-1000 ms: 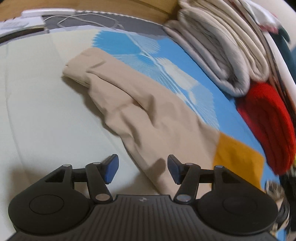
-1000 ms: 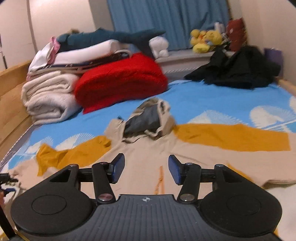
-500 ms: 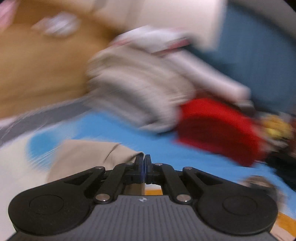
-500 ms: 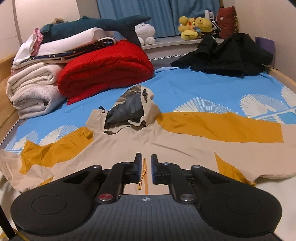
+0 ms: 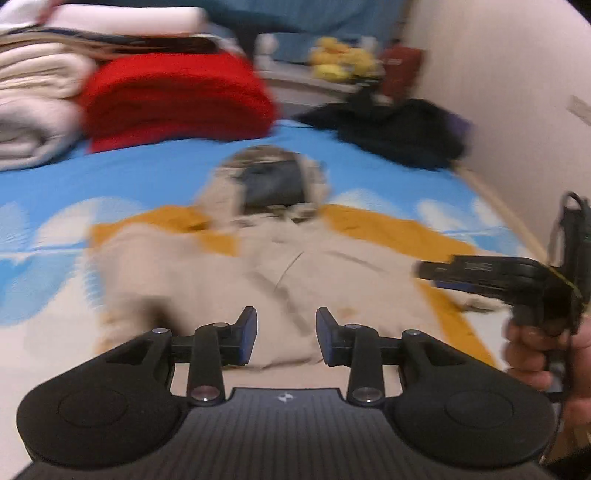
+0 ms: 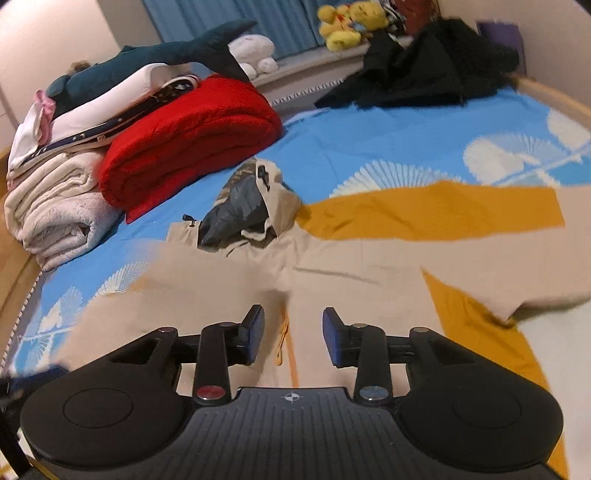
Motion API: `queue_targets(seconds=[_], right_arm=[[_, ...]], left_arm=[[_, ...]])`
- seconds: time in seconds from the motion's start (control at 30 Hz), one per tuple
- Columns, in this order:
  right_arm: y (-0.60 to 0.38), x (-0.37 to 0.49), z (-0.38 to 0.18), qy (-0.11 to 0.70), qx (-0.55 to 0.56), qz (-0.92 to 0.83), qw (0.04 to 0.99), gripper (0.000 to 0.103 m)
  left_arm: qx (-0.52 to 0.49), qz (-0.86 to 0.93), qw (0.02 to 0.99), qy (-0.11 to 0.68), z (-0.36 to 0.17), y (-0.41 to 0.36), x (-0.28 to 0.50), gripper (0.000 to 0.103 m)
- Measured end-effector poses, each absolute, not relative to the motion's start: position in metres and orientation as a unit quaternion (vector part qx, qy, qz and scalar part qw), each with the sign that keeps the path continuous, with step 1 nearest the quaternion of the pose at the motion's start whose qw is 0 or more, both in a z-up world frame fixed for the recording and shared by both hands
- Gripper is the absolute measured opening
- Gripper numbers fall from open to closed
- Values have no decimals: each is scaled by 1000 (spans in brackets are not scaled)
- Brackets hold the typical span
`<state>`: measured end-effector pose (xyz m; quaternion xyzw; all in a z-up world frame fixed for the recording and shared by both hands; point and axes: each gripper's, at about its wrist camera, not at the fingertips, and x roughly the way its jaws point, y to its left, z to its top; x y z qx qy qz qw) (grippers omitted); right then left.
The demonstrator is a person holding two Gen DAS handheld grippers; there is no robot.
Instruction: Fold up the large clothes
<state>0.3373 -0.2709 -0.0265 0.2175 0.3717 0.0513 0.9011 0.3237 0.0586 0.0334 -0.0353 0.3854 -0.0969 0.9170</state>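
Observation:
A beige and mustard hooded jacket lies front up on the blue bed sheet, its grey-lined hood towards the far side. The left sleeve lies folded over the chest. The right sleeve stretches out to the right. My left gripper hovers over the jacket's lower front, jaws opening, nothing between them. My right gripper hangs over the orange zipper, jaws opening and off the cloth. In the blurred left wrist view a hand holds the right gripper side-on at the right.
A folded red blanket and a stack of white bedding with a plush shark sit at the far left. Black clothes are heaped at the far right near the wall. Yellow plush toys line the sill.
The left gripper shut on the sleeve end, swung it right across the jacket and has opened. The right gripper shut near the zipper, then opened again, and has rolled a little.

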Motion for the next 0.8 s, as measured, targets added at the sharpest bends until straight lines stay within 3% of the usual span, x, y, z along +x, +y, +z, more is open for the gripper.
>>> queue_targets(seconds=[0.03, 0.1, 0.37, 0.5, 0.57, 0.6, 0.7, 0.73, 0.8], right_arm=[[-270, 339, -29, 377, 227, 55, 896, 37], [-263, 341, -35, 387, 235, 65, 889, 38], [-199, 354, -59, 411, 178, 89, 890, 43], [-156, 365, -69, 390, 61, 103, 913, 58], [-138, 374, -80, 387, 13, 101, 917, 62], [-130, 379, -86, 392, -4, 100, 915, 62], [-110, 395, -103, 409, -42, 84, 908, 61], [-103, 399, -107, 414, -59, 76, 905, 58], [-93, 404, -112, 412, -96, 58, 904, 43]], left_arm=[[-28, -71, 922, 379, 35, 66, 321, 54], [-21, -25, 932, 362, 33, 77, 319, 63], [21, 67, 920, 386, 2, 86, 366, 63], [7, 36, 923, 383, 18, 87, 361, 65], [18, 18, 932, 360, 31, 93, 355, 72], [23, 19, 936, 352, 34, 92, 352, 78], [42, 39, 925, 375, 25, 104, 357, 78], [40, 41, 922, 383, 22, 108, 359, 78], [31, 44, 919, 391, 20, 116, 361, 78]])
